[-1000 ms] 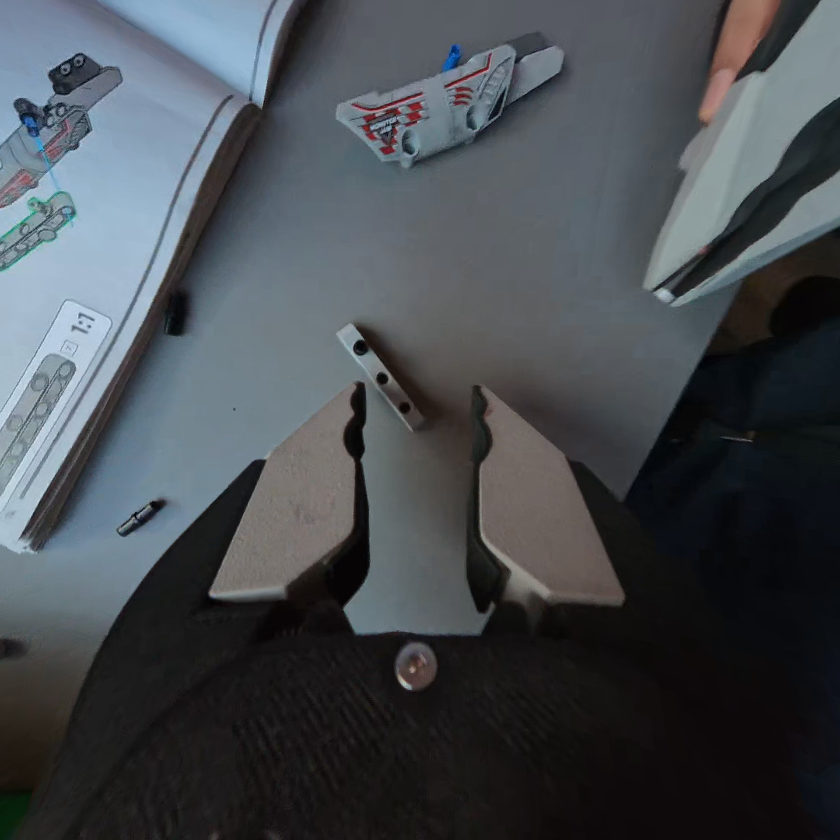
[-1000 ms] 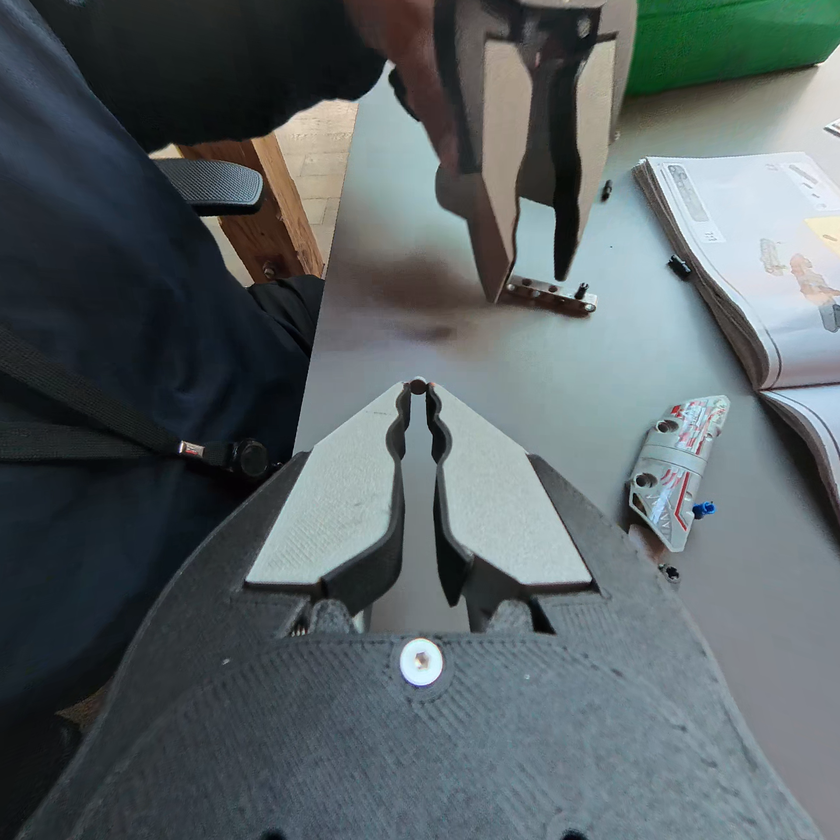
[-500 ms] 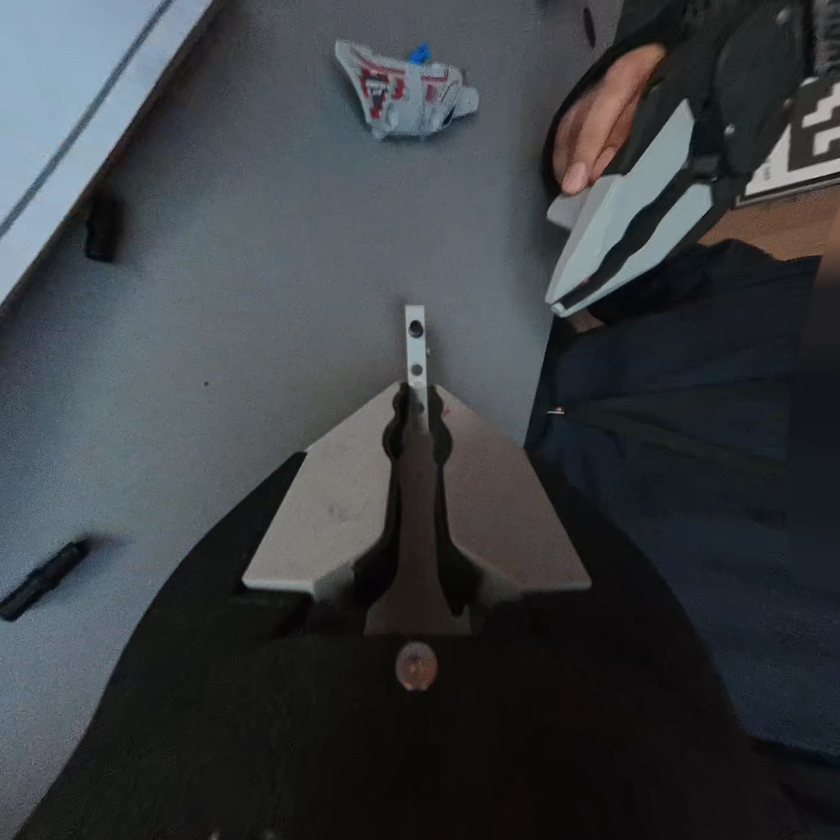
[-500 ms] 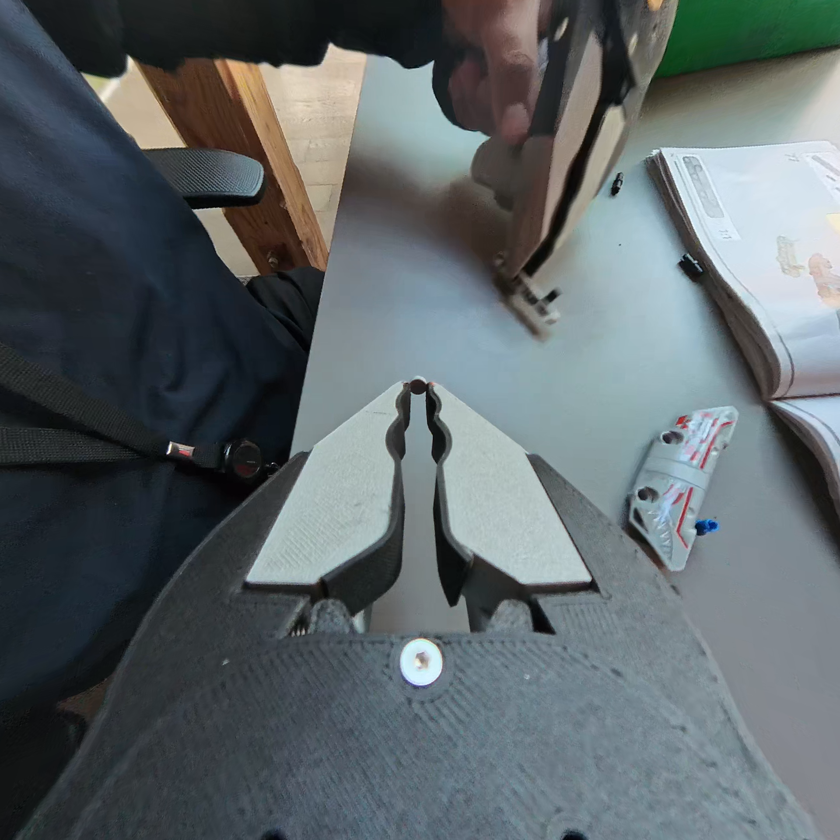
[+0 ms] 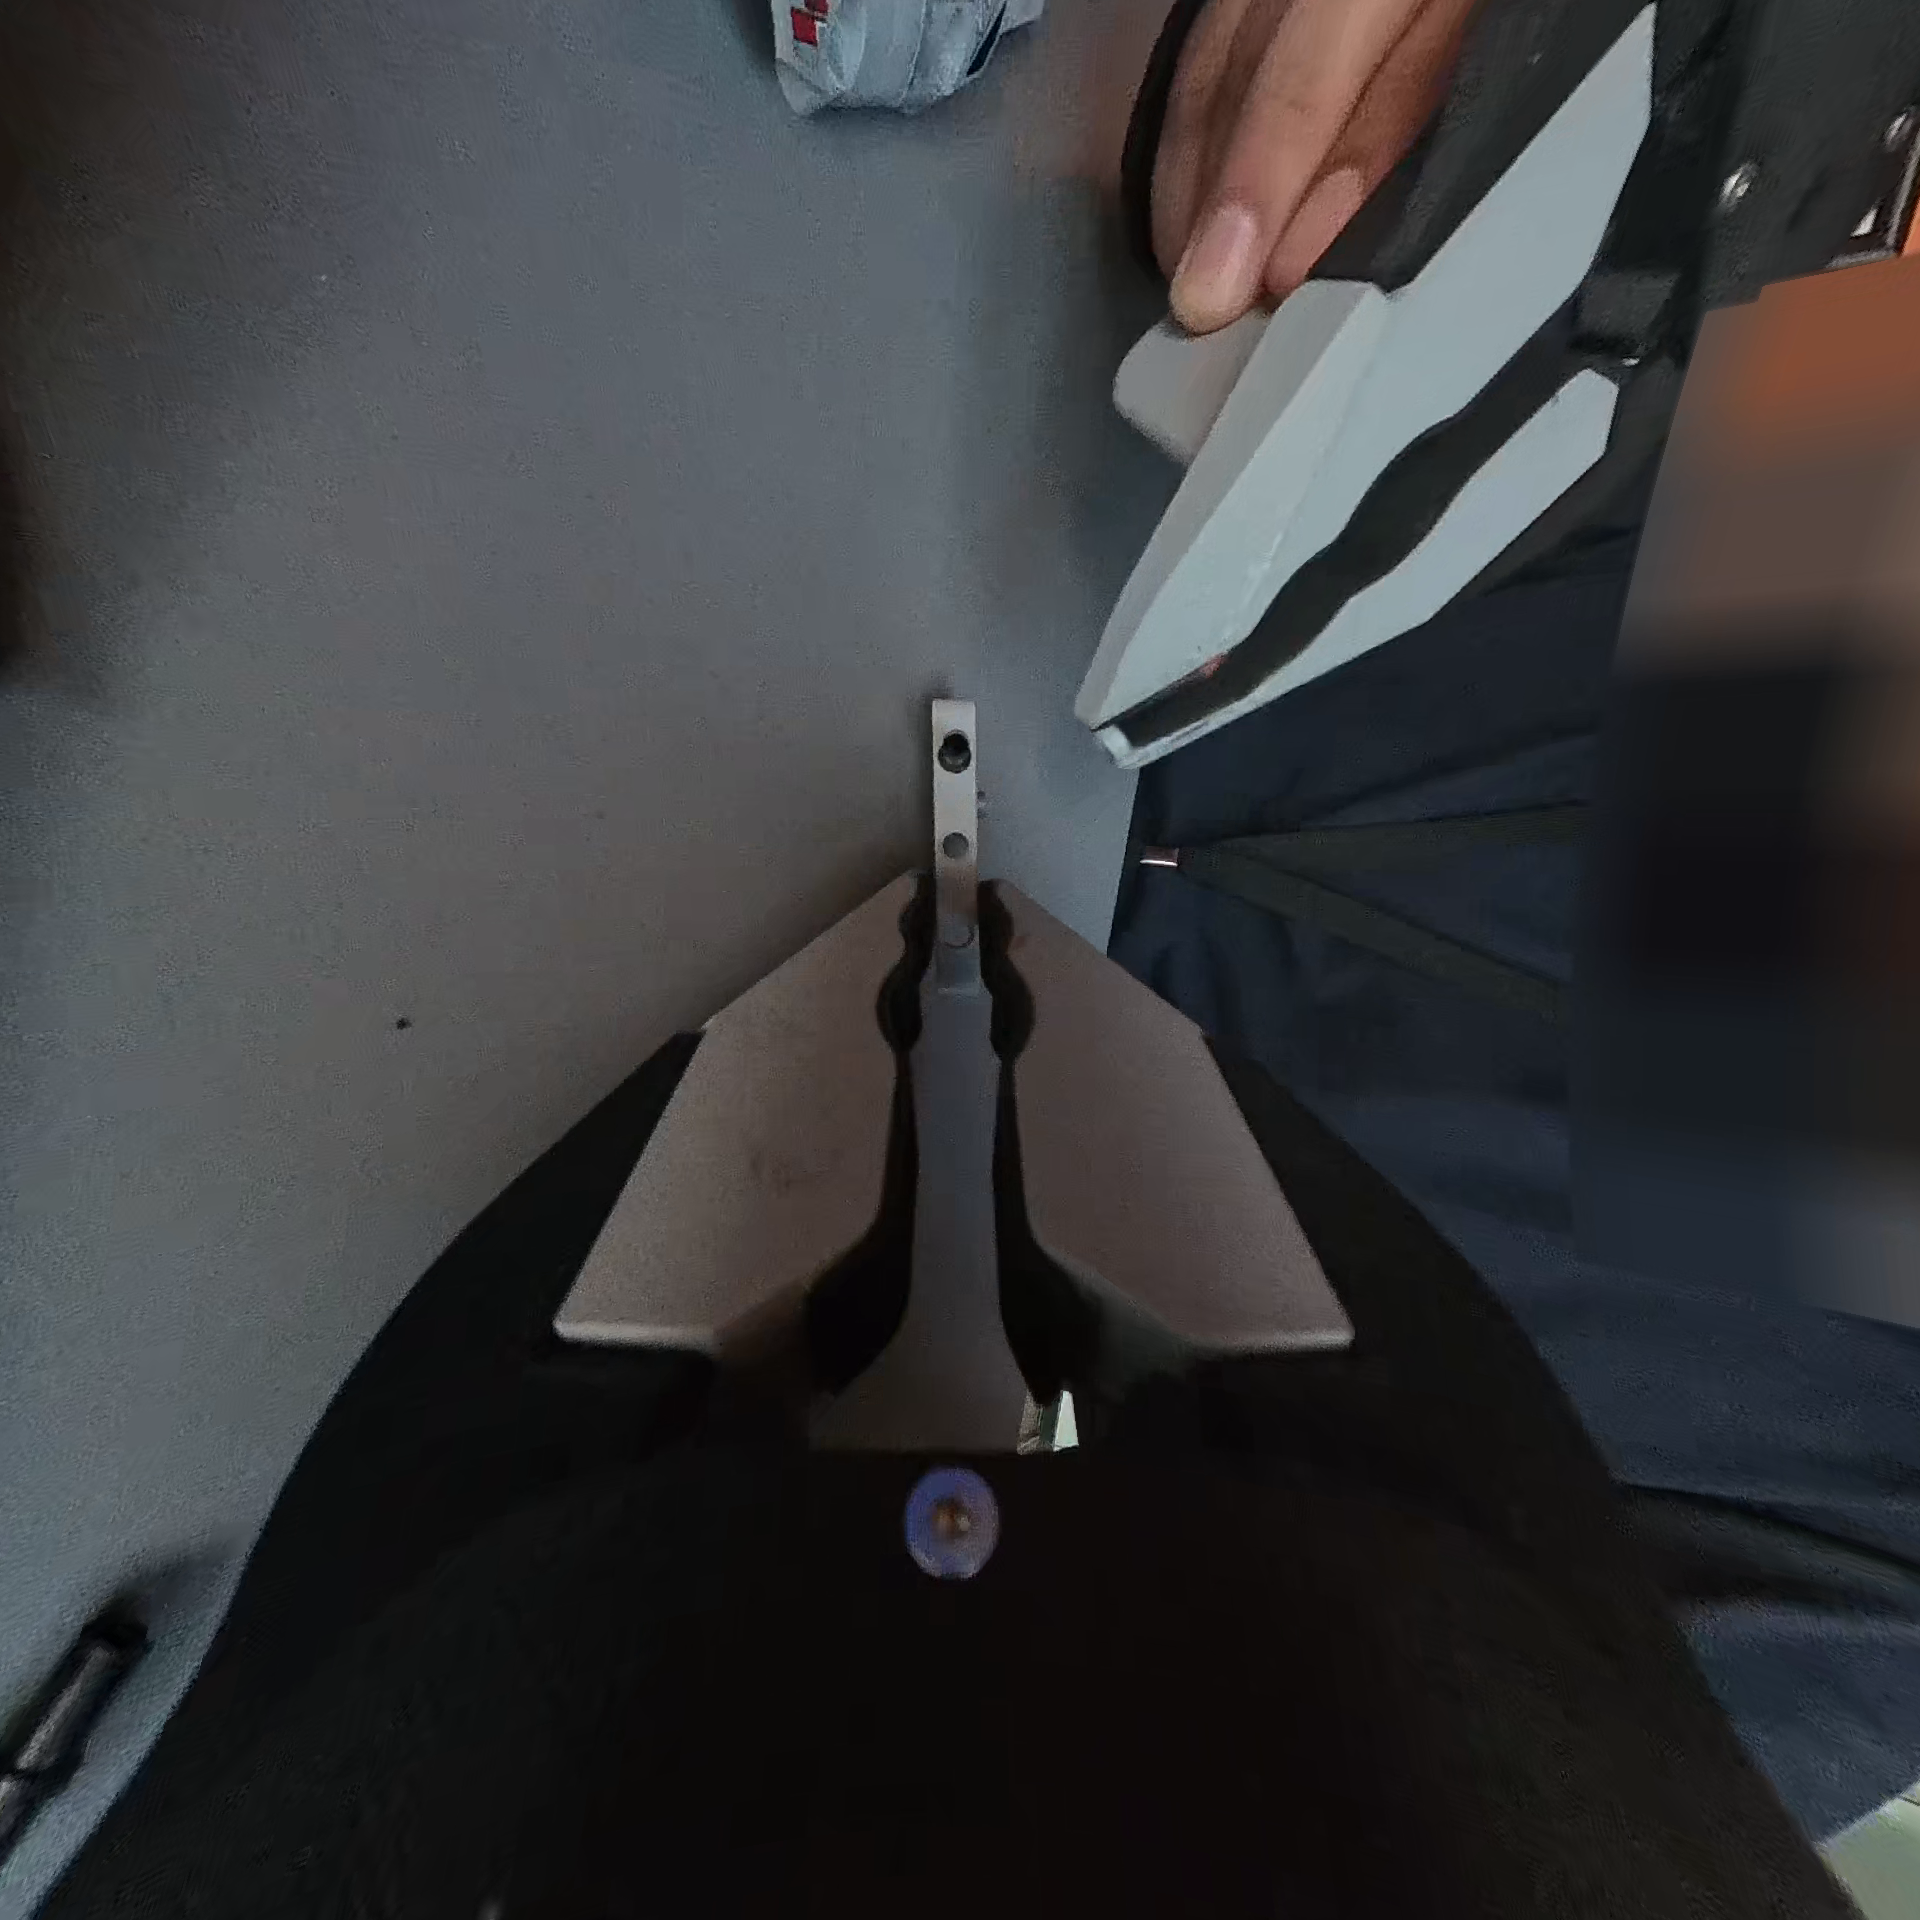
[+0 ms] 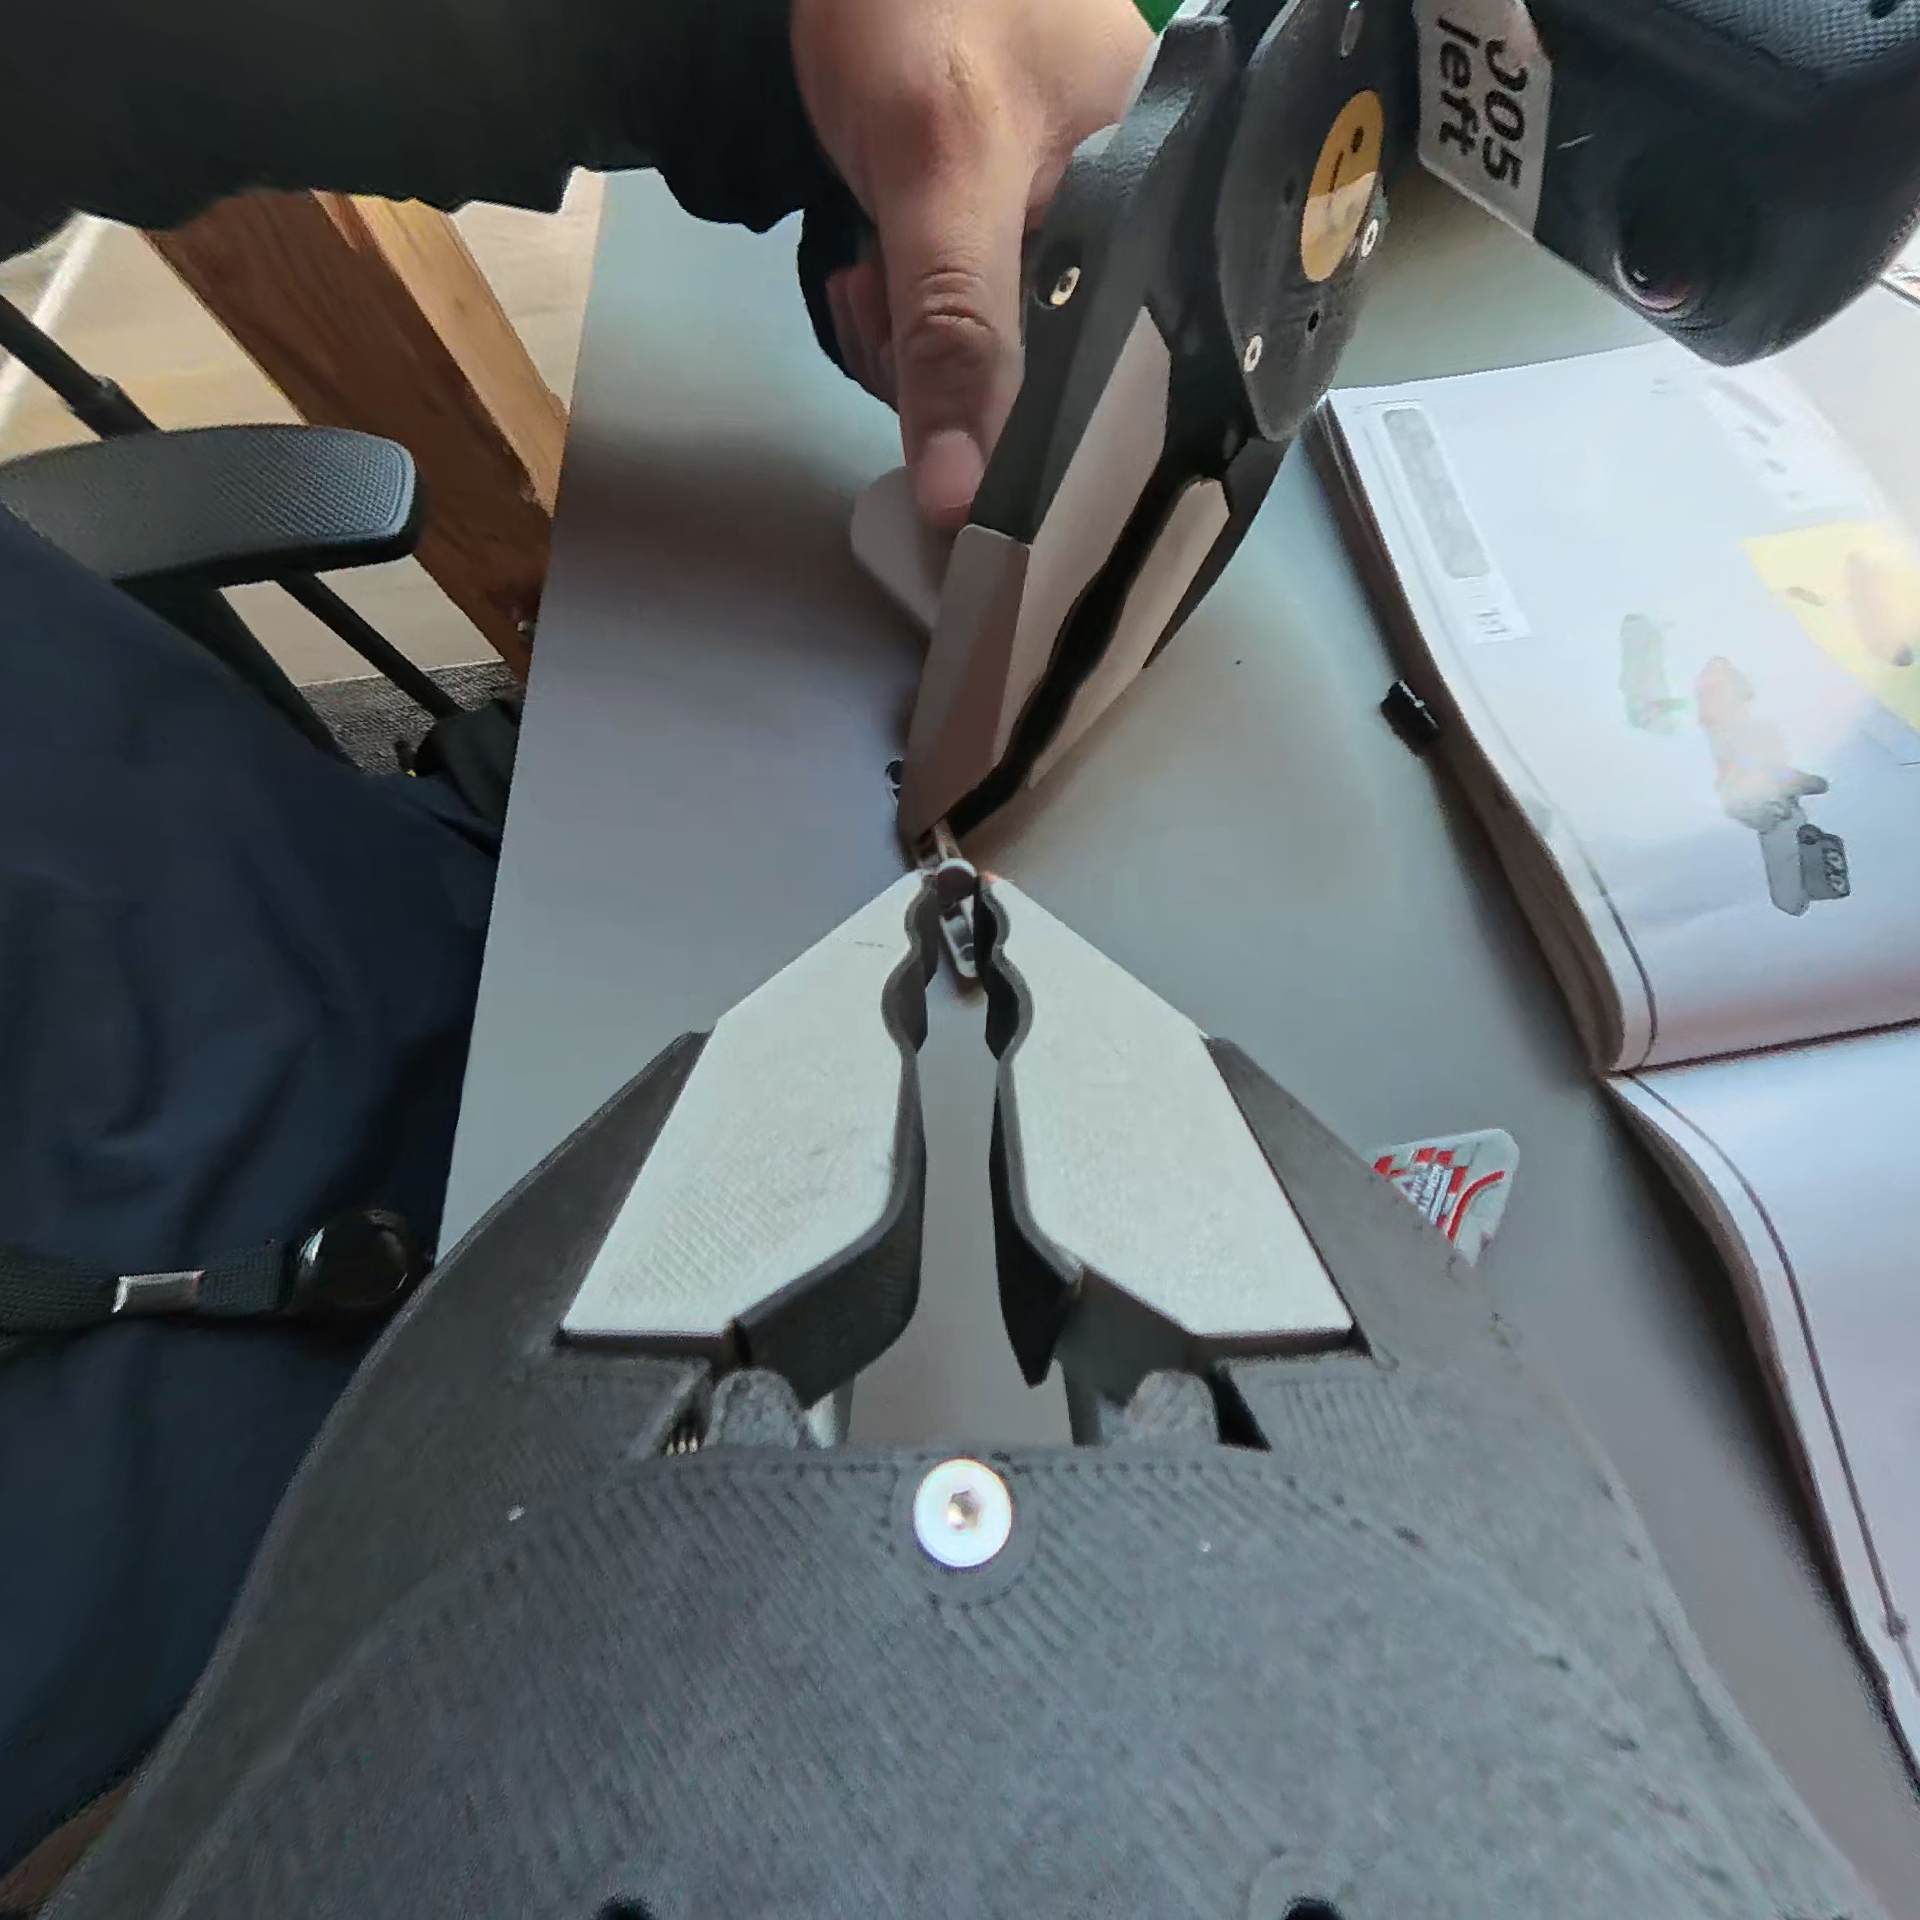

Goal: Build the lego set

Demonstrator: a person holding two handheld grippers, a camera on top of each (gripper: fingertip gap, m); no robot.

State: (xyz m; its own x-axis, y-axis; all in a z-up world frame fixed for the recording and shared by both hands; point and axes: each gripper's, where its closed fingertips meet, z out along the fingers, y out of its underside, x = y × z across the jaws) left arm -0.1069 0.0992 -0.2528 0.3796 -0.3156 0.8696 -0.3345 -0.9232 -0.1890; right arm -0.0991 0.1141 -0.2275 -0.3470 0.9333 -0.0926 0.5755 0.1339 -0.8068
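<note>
My left gripper (image 5: 951, 883) is shut on one end of a thin grey beam (image 5: 954, 790) with holes, which sticks out forward just above the grey table (image 5: 416, 520). My right gripper (image 6: 951, 878) is shut on a small dark pin (image 6: 951, 871) at its fingertips. The pin is close in front of the beam (image 6: 958, 940), whose end shows between my right fingers. The left gripper (image 6: 920, 821) points down at it from above. In the left wrist view the right gripper (image 5: 1117, 732) comes in from the upper right, its tip close beside the beam's far end.
A grey panel with red print (image 6: 1444, 1184) lies right of my right gripper and shows at the top of the left view (image 5: 883, 62). An open instruction booklet (image 6: 1662, 675) lies at the right with a black pin (image 6: 1408, 712) beside it. Another dark pin (image 5: 62, 1704) lies lower left. The table edge and a person's lap are close. Only a small space, under 4 cm, lies between the two pairs of fingers.
The left gripper closed on the grey beam, turned it to point forward and lifted it. The right gripper, still shut on the pin, moved in to the beam's end.
</note>
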